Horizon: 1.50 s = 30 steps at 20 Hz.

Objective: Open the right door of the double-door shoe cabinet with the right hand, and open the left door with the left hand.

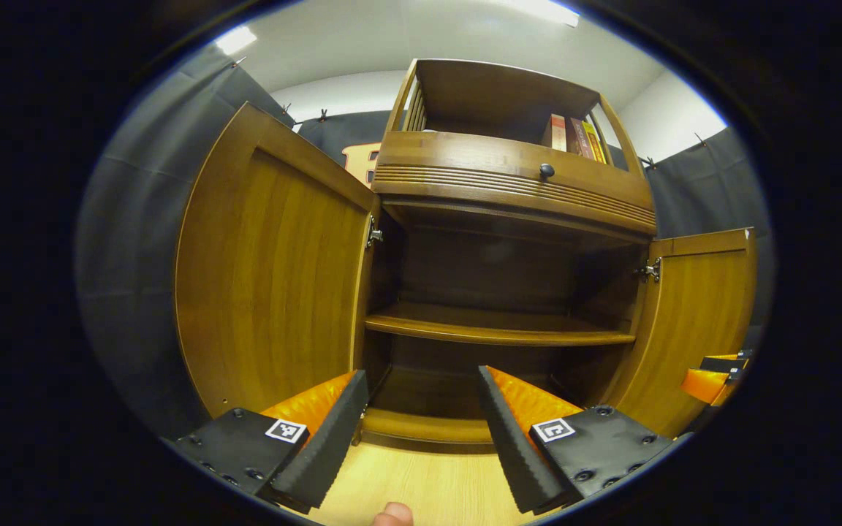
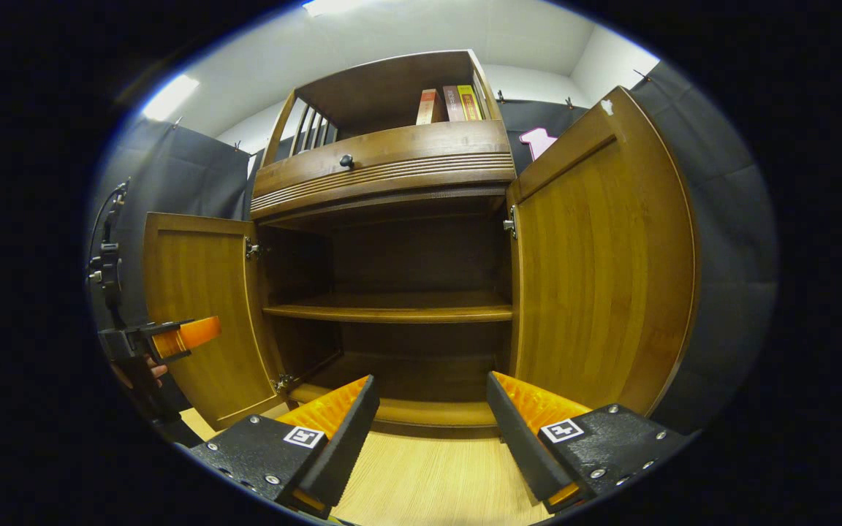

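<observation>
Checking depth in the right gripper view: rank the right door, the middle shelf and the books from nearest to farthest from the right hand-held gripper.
1. Right door, swung open on the right, beside the right hand-held gripper.
2. Middle shelf, inside the cabinet, centre.
3. Books, top compartment, highest and farthest.

Books (image 2: 450, 104) on cabinet top shelf: titles too small to read. Other gripper (image 1: 717, 376) cut off at left gripper view's edge, jaw state unclear. Fingertip (image 1: 392, 513) clipped at bottom.
</observation>
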Each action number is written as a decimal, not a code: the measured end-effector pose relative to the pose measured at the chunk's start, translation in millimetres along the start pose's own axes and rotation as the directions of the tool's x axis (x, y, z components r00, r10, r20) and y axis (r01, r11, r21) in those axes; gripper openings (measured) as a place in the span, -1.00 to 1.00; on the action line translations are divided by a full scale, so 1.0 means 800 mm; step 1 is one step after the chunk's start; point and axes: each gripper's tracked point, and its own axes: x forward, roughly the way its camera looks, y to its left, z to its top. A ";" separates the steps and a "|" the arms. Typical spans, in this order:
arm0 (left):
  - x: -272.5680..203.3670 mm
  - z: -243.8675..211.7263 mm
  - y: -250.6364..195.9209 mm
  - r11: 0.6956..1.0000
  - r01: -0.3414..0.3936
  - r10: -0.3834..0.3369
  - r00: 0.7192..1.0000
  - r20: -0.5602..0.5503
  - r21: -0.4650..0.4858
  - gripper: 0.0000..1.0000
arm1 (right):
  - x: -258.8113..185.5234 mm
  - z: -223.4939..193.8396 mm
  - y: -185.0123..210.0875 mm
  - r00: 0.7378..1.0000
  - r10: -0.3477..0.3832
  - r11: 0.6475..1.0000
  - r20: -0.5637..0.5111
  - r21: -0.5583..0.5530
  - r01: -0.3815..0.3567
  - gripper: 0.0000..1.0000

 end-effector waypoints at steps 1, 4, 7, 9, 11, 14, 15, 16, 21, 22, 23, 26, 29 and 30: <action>-0.002 0.004 0.002 1.000 -0.004 0.004 1.000 0.012 0.013 0.94 | 0.002 -0.001 0.001 1.000 0.001 1.000 -0.002 0.000 -0.001 0.85; -0.002 0.013 -0.006 0.999 0.022 -0.023 0.999 0.035 0.042 0.90 | 0.004 0.001 0.009 1.000 0.012 1.000 0.001 0.011 -0.012 0.85; -0.005 0.025 -0.019 0.996 0.030 -0.035 0.998 0.053 0.087 0.90 | 0.007 0.001 0.012 1.000 0.013 1.000 0.006 0.005 -0.013 0.85; -0.004 0.026 -0.028 0.995 0.053 -0.058 0.997 0.057 0.088 0.92 | 0.007 -0.001 0.014 1.000 0.017 1.000 0.000 0.013 -0.017 0.85; -0.004 0.029 -0.029 0.995 0.058 -0.064 0.996 0.066 0.085 0.92 | 0.007 -0.002 0.012 1.000 0.013 1.000 0.001 0.014 -0.013 0.85; -0.004 0.031 -0.033 0.994 0.069 -0.075 0.995 0.069 0.079 0.90 | 0.007 -0.001 0.008 1.000 0.007 1.000 0.003 0.016 -0.007 0.85; -0.004 0.031 -0.032 0.995 0.067 -0.073 0.995 0.071 0.079 0.90 | 0.006 0.000 0.008 1.000 0.007 1.000 0.005 0.020 -0.007 0.85; -0.003 0.032 -0.031 0.995 0.066 -0.072 0.995 0.073 0.078 0.90 | 0.006 0.000 0.007 1.000 0.006 1.000 0.008 0.022 -0.007 0.85; 0.000 0.031 -0.028 0.994 0.059 -0.066 0.995 0.073 0.088 0.90 | 0.009 -0.003 0.007 1.000 0.009 1.000 0.002 0.028 -0.009 0.85; 0.001 0.035 -0.022 0.994 0.045 -0.053 0.995 0.081 0.096 0.90 | 0.009 -0.002 0.008 1.000 0.013 0.999 0.006 0.032 -0.013 0.85; 0.001 0.037 -0.019 0.995 0.041 -0.049 0.995 0.084 0.096 0.90 | 0.010 -0.001 0.009 1.000 0.013 0.999 0.010 0.033 -0.013 0.84; 0.002 0.036 -0.008 0.996 0.043 -0.050 0.995 0.086 0.081 0.90 | 0.013 -0.003 0.011 1.000 0.017 0.999 0.004 0.040 -0.017 0.84; 0.004 0.035 -0.006 0.996 0.041 -0.047 0.995 0.084 0.076 0.90 | 0.014 -0.001 0.015 1.000 0.023 0.999 0.006 0.039 -0.024 0.85; 0.004 0.034 -0.008 0.996 0.045 -0.050 0.995 0.081 0.073 0.90 | 0.014 -0.003 0.014 1.000 0.022 0.999 0.006 0.035 -0.022 0.85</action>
